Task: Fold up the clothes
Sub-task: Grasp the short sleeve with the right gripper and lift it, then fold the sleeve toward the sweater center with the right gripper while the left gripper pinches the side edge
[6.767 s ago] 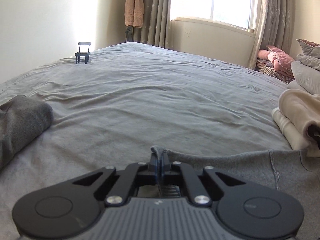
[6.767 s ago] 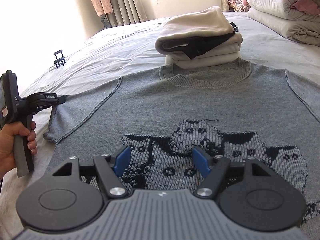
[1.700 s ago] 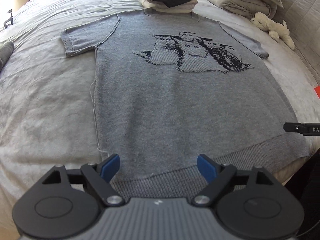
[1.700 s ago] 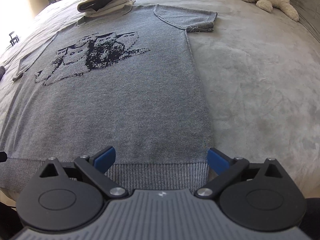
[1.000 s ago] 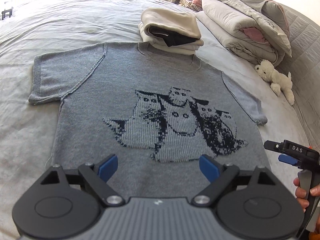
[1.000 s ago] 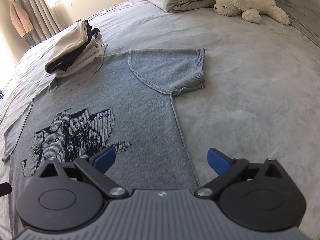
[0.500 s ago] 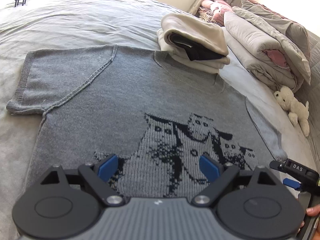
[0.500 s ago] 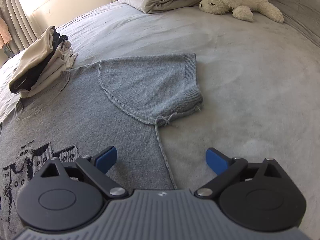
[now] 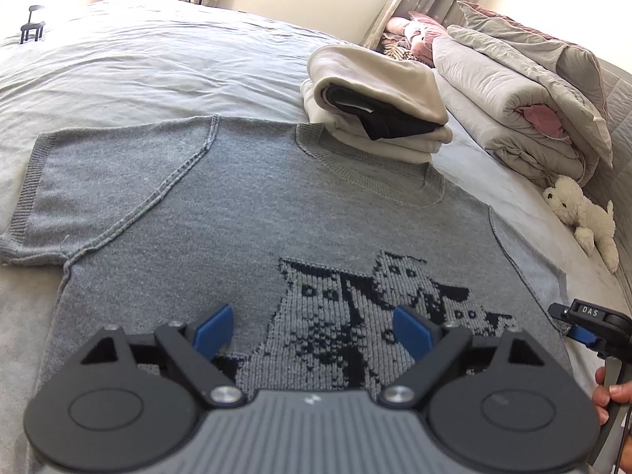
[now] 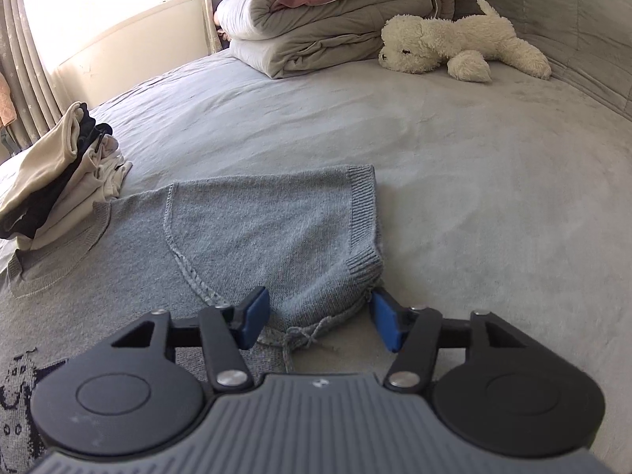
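The bed (image 9: pixel 150 67), covered in a wrinkled grey sheet, carries everything here, and the grey sweater (image 9: pixel 245 213) serves as the landmark: it lies flat and face up across the bed, its knitted cat pattern (image 9: pixel 355 308) showing on the chest. Beyond the sweater's right shoulder a folded grey duvet (image 9: pixel 513 106) with a pink lining is heaped near the headboard side. A stack of folded clothes (image 9: pixel 379 110) (cream layers with something black between them) sits right at the sweater's collar, overlapping its neckline. Past the sweater's right sleeve, well apart from it, a white plush dog (image 10: pixel 454 43) lies on the sheet. The sweater's left sleeve (image 9: pixel 98 189) is spread flat out to the side. The left gripper (image 9: pixel 312 331) hovers over the chest of the sweater with its jaws spread wide, holding nothing. The right gripper (image 10: pixel 316 318) is low at the sweater's right sleeve (image 10: pixel 284 237), jaws spread to either side of the sleeve's lower cuff corner, where loose yarn ends trail; whether the blue pads touch the knit I cannot tell. Far off beyond the left sleeve stands a small black stand (image 9: pixel 32 23).
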The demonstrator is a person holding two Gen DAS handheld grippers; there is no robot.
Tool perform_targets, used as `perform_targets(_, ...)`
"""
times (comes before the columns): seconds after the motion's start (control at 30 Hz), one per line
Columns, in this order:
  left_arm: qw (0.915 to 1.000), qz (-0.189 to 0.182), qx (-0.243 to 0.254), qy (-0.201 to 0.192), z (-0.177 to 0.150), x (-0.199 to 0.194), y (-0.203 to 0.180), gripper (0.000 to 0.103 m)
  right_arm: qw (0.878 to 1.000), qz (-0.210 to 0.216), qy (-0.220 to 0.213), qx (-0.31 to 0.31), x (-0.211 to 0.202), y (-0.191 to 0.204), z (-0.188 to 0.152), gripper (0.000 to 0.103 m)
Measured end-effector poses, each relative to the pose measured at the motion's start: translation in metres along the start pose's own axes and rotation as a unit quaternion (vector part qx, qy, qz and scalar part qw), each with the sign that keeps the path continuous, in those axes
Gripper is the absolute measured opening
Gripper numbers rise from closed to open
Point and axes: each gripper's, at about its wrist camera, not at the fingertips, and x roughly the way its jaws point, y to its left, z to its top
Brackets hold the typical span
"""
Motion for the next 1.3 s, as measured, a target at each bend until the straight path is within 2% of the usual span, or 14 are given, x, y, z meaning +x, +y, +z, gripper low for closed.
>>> perform_targets(0.13, 0.9999, 0.005, 0.013, -0.004, -0.002, 0.001, -0.002, 0.089, 1.000, 0.026, -0.013, -0.003, -0.002, 0.003, 0.001, 0.010)
perform_targets(0.33, 0.9997, 0.010, 0.023, -0.006, -0.004, 0.001, -0.003, 0.089, 0.996, 0.057, -0.055, -0.035, -0.018, 0.017, 0.004, 0.010)
perform_targets(0.5, 0.9997, 0.010, 0.022, -0.006, -0.005, 0.000, -0.003, 0.089, 0.986, 0.092, -0.082, -0.109, -0.031, 0.043, -0.002, 0.010)
perform_targets(0.6, 0.9997, 0.010, 0.023, -0.006, -0.005, 0.000, -0.004, 0.089, 0.976, 0.120, -0.082, -0.161, -0.035, 0.059, -0.010, 0.010)
perform_targets(0.7, 0.9996, 0.010, 0.025, -0.007, -0.005, 0.000, -0.005, 0.089, 0.961, 0.142, -0.077, -0.224, -0.039, 0.078, -0.023, 0.010)
perform_targets(0.8, 0.9995, 0.006, 0.031, -0.010, -0.005, -0.001, -0.007, 0.087, 0.946, 0.163, -0.053, -0.276, -0.038, 0.094, -0.037, 0.010)
perform_targets(0.9, 0.9991, 0.002, 0.041, -0.013, -0.006, -0.002, -0.010, 0.086, 0.934, 0.162, -0.035, -0.315, -0.034, 0.104, -0.051, 0.013)
perform_targets(0.93, 0.9988, 0.001, 0.046, -0.015, -0.007, -0.003, -0.011, 0.086, 0.933, 0.162, -0.031, -0.320, -0.033, 0.105, -0.053, 0.015)
perform_targets(1.1, 0.9972, -0.009, 0.071, -0.022, -0.010, -0.005, -0.019, 0.085, 0.942, 0.177, -0.013, -0.286, -0.041, 0.099, -0.043, 0.022)
perform_targets(1.17, 0.9963, -0.021, 0.081, -0.020, -0.010, -0.007, -0.024, 0.085, 0.947, 0.191, -0.001, -0.258, -0.045, 0.094, -0.035, 0.036)
perform_targets(1.3, 0.9942, -0.057, 0.089, -0.020, -0.007, -0.008, -0.037, 0.084, 0.949, 0.216, 0.007, -0.230, -0.061, 0.084, -0.024, 0.041)
